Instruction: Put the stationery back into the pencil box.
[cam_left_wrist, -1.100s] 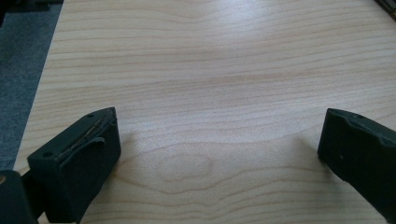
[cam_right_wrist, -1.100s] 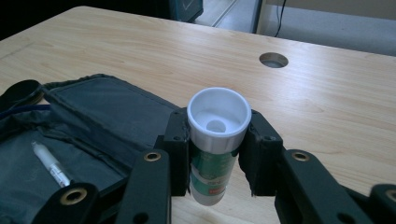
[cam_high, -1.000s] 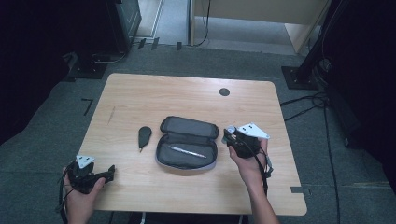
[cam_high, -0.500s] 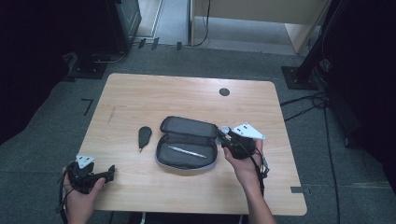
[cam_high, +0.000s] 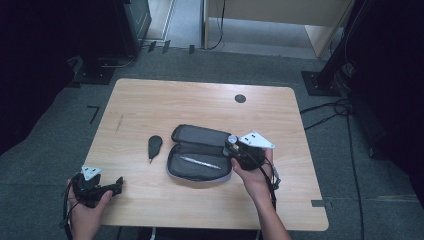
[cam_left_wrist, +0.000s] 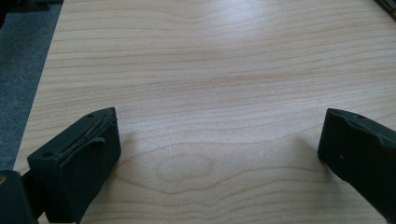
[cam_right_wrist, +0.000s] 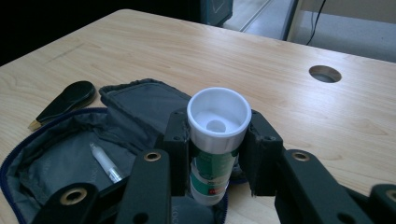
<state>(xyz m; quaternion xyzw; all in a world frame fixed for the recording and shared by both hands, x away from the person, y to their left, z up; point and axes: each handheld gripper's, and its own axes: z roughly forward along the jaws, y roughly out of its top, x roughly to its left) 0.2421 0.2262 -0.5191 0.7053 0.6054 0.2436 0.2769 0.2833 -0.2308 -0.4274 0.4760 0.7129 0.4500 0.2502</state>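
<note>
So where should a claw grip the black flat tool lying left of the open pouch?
Grip the black flat tool across its narrow lower shaft, coming straight down from above. It lies flat on the table, its wide rounded end toward the far edge and its thin tip toward the person. Its flatness likely leaves little side to pinch.

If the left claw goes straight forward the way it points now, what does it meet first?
Probably nothing soon. The left claw stands open over the bare wooden table, and its own view shows plain wood ahead. The open pouch lies farther on, though depth is hard to judge.
</note>
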